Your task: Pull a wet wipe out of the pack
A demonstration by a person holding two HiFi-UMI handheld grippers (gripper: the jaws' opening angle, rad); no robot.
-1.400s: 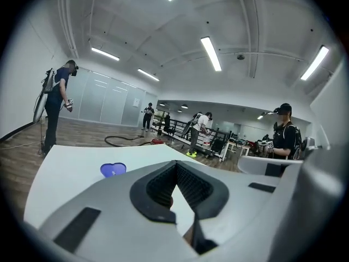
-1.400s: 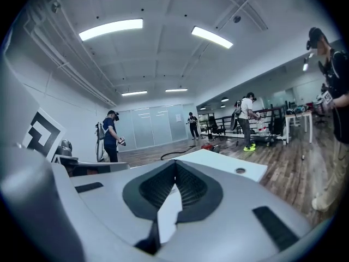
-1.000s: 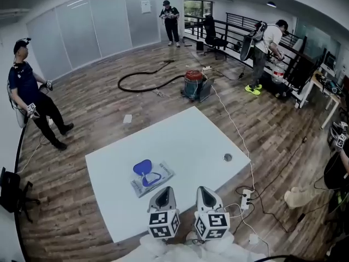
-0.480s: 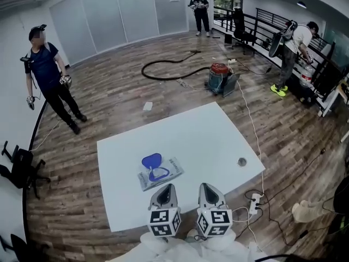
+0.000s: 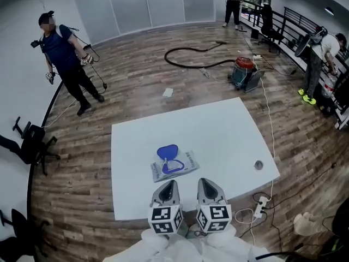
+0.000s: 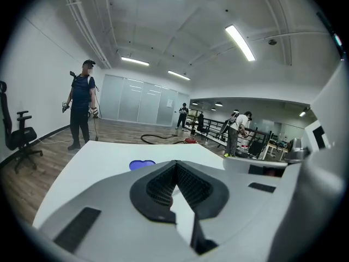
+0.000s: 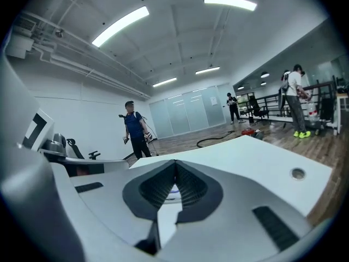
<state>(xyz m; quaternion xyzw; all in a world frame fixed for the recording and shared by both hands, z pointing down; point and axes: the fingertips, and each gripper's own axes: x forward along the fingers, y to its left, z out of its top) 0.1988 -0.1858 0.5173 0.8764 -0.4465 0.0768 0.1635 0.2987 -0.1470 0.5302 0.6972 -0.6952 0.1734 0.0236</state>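
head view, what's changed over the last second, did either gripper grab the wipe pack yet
No. Only the camera swung: the table and the wet wipe pack slid rightward in the picture. Nothing was taken hold of or let go. The pack lies in the same spot on the table, blue lid open. The left gripper and right gripper stay side by side at the near edge, fingers together and empty.
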